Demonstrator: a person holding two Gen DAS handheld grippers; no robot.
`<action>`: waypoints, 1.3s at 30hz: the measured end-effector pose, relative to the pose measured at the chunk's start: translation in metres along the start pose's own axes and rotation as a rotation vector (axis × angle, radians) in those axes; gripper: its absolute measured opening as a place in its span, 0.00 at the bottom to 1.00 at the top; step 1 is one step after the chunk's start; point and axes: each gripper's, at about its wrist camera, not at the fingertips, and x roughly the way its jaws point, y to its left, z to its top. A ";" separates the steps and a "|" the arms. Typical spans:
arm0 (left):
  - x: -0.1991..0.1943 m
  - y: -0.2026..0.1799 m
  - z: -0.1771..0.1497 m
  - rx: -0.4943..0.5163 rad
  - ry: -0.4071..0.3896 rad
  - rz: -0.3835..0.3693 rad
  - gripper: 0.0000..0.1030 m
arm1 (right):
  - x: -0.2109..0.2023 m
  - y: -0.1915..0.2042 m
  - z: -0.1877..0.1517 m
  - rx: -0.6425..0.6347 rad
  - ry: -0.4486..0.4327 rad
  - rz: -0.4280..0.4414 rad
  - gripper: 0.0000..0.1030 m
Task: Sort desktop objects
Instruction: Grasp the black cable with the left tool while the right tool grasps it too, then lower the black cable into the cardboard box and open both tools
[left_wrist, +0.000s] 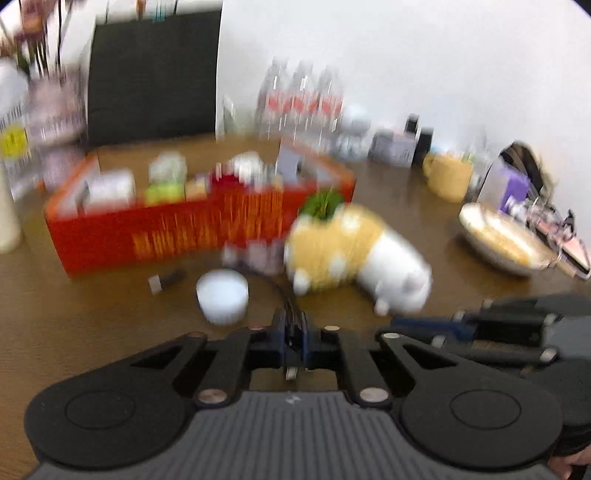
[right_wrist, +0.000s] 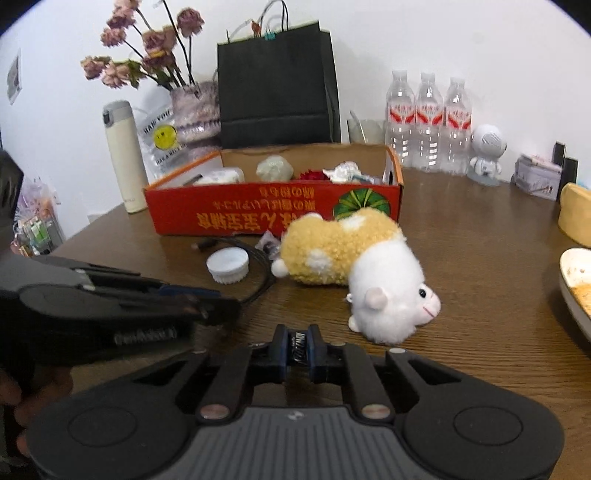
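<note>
While both grippers sit low at the bottom of their frames, the left gripper is pinched on a thin black cable and the right gripper has its fingers drawn together on a small dark item I cannot identify. Past them, mid-frame, lie a white ribbed plastic cap and a yellow-and-white plush hamster, then the red cardboard box. Pulling the cable could drag the cap, which lies just beside it.
</note>
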 end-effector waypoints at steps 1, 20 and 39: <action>-0.012 0.001 0.006 0.004 -0.038 0.005 0.09 | -0.005 0.001 0.001 0.000 -0.011 0.004 0.09; -0.174 0.044 0.035 -0.124 -0.368 0.108 0.09 | -0.080 0.035 0.009 -0.021 -0.196 0.020 0.09; -0.080 0.090 0.124 -0.141 -0.344 0.057 0.09 | -0.015 0.026 0.117 -0.081 -0.283 0.023 0.09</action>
